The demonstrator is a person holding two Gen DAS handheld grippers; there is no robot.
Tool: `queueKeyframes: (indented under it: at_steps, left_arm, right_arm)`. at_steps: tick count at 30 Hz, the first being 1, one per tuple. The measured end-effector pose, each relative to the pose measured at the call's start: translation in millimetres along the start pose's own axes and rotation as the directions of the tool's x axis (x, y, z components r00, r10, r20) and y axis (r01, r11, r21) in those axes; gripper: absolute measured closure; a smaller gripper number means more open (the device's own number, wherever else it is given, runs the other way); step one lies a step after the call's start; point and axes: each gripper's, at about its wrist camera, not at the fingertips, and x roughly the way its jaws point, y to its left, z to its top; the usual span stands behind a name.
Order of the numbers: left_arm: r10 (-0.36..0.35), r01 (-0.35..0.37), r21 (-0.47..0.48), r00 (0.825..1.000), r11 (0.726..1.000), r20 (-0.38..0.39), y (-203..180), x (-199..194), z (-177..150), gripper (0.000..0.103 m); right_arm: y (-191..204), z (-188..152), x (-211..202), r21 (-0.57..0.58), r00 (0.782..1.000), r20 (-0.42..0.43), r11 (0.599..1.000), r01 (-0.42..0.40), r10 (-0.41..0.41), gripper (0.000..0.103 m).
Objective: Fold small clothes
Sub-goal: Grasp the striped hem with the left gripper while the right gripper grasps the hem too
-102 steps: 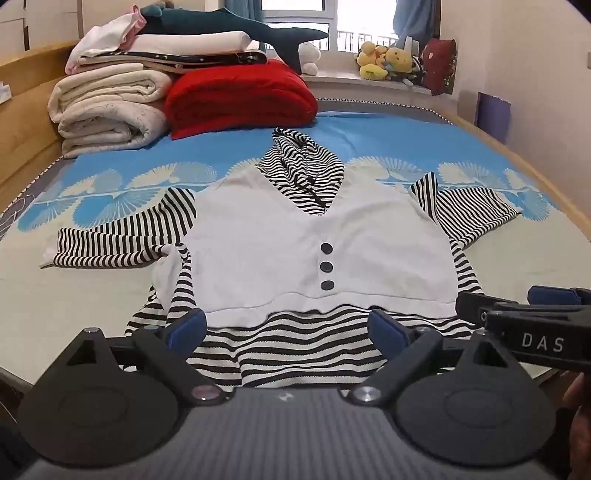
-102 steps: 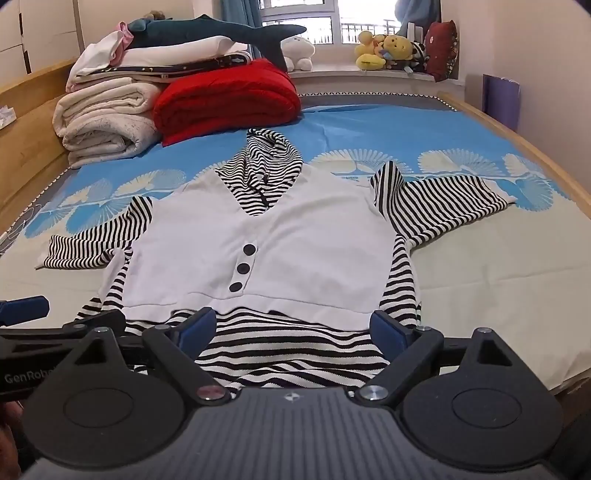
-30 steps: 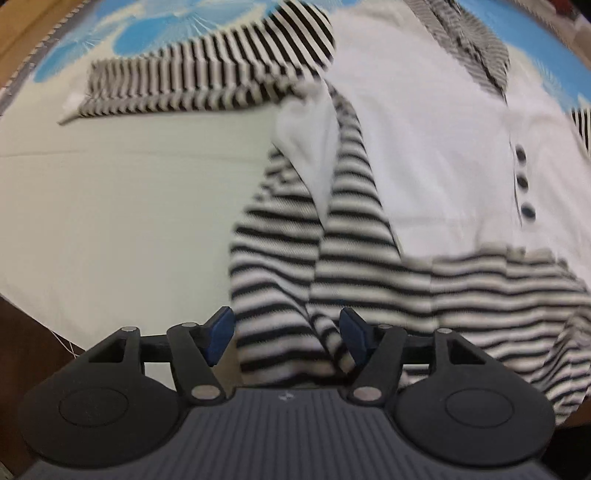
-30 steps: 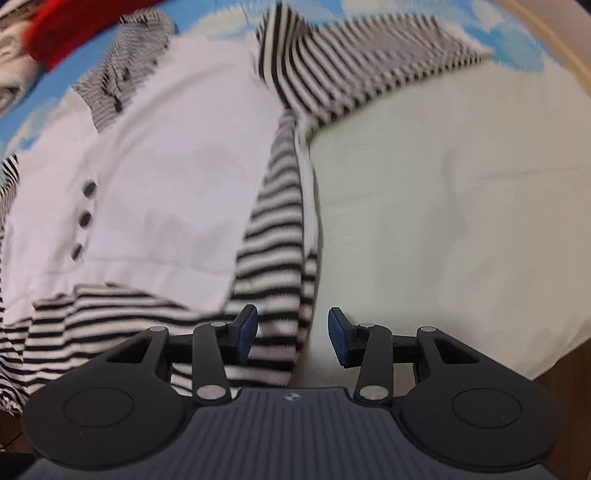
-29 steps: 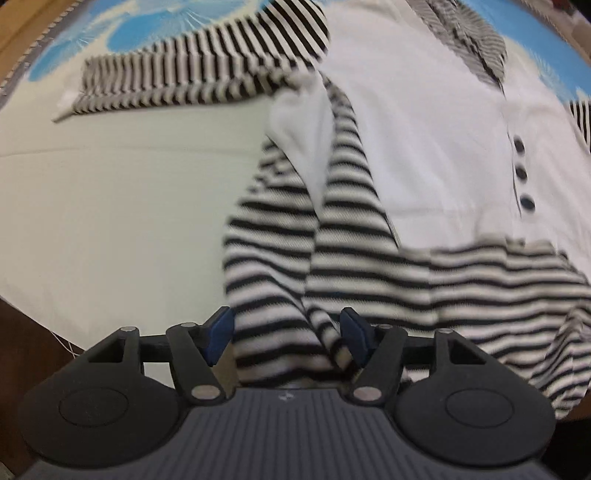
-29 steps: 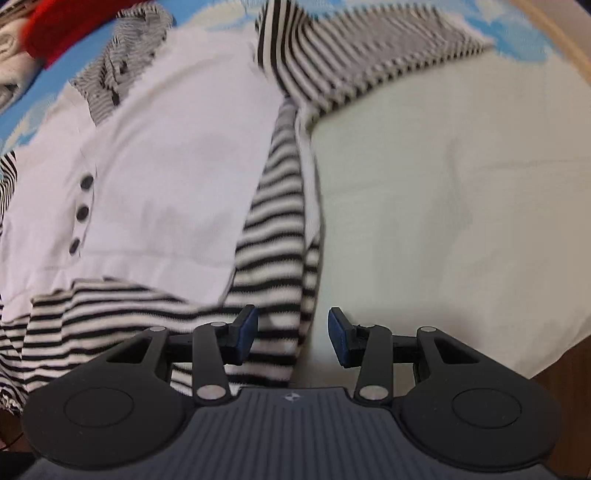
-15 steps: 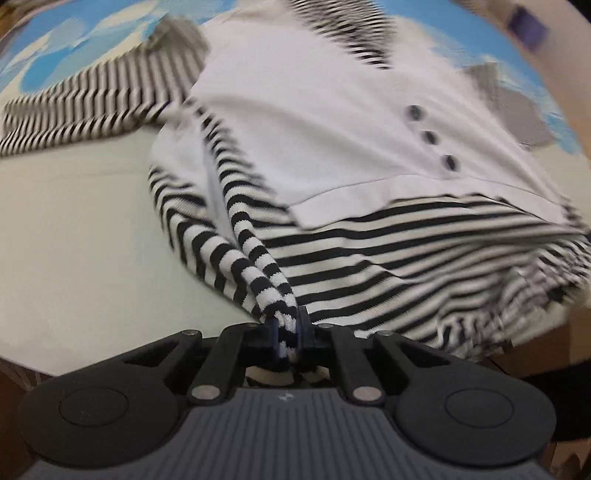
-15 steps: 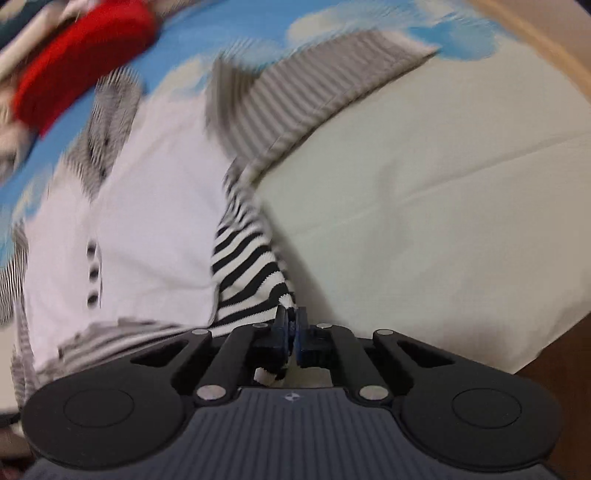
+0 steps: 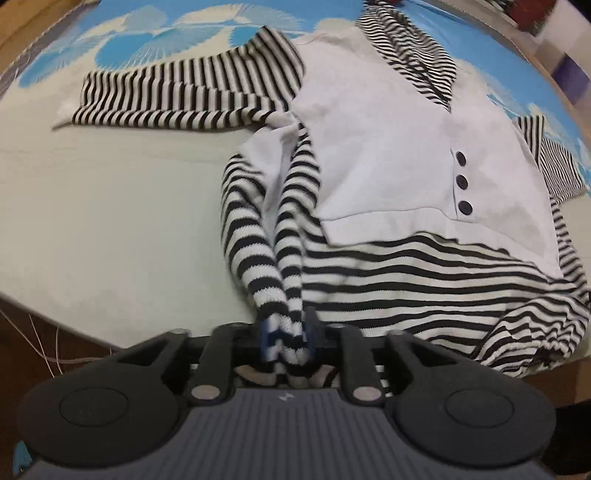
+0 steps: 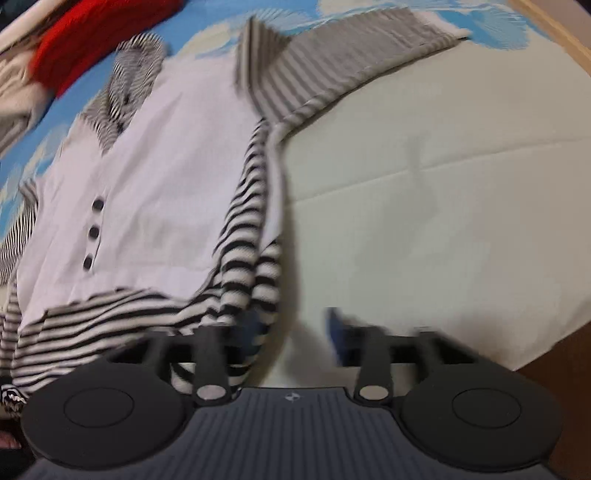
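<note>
A small hooded top (image 9: 388, 155), white front with three dark buttons and black-and-white striped sleeves, hood and hem, lies face up on the bed. My left gripper (image 9: 286, 338) is shut on its striped lower left hem corner, which is bunched and pulled up between the jaws. In the right wrist view the top (image 10: 166, 166) fills the left half. My right gripper (image 10: 291, 328) is open at the bed's near edge, its jaws apart and blurred, with the striped right hem corner (image 10: 255, 288) by its left finger.
The bed sheet is pale green (image 9: 92, 221) near me and blue with white fan prints (image 9: 147, 33) farther off. A red folded blanket (image 10: 92, 44) lies beyond the hood. The wooden bed edge (image 10: 554, 33) runs at the right.
My right gripper, shut on the right hem corner half a second ago, has opened and let it go. My left gripper stays shut on the left hem corner and has drawn back a little.
</note>
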Motion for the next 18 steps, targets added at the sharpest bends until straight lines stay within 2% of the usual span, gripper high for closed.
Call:
queueKeyframes:
  at_steps: [1,2,6,10,13,15,16,17,18]
  left_arm:
    - [0.024,-0.024,0.012,1.000,1.000,0.007,-2.5,-0.7,-0.3,0.057]
    - [0.047,-0.047,0.018,0.999,0.999,0.013,-4.1,-0.9,-0.6,0.052]
    - [0.069,-0.069,-0.001,0.997,0.998,-0.026,-3.7,14.4,4.2,0.052]
    - [0.097,-0.095,0.021,0.993,0.995,-0.068,-5.9,27.2,2.1,0.052]
    - [0.097,-0.095,0.035,0.993,0.995,-0.073,-8.7,32.3,1.5,0.052]
    - [0.098,-0.095,0.039,0.992,0.995,-0.076,-10.9,36.9,1.8,0.053]
    - [0.099,-0.096,0.041,0.992,0.995,-0.078,-11.7,38.4,2.1,0.059]
    - [0.101,-0.098,0.044,0.991,0.994,-0.082,-12.7,40.4,2.1,0.077]
    - [0.100,-0.095,0.049,0.991,0.994,-0.088,-13.7,42.2,1.8,0.089]
  right_arm:
    - [3.0,0.3,-0.6,0.011,1.000,0.005,1.000,-0.005,0.005,0.049]
    - [4.5,2.0,-2.2,0.029,1.000,0.013,0.999,-0.013,0.012,0.049]
    - [4.3,3.0,-6.0,0.062,0.999,0.037,0.998,-0.023,0.020,0.049]
    - [2.0,-5.4,17.6,0.074,0.999,-0.039,0.997,-0.035,0.038,0.049]
    - [-3.6,-10.6,20.3,0.102,0.999,-0.036,0.995,-0.021,0.025,0.051]
    - [-3.0,-12.0,17.1,0.084,1.000,-0.024,0.996,-0.018,0.021,0.079]
    - [-3.7,-14.3,14.1,0.081,0.999,-0.018,0.996,-0.026,0.028,0.099]
    - [-5.2,-15.1,9.4,0.087,0.999,-0.006,0.996,-0.036,0.037,0.100]
    - [-6.5,-14.8,4.8,0.090,0.999,0.005,0.995,-0.042,0.041,0.100]
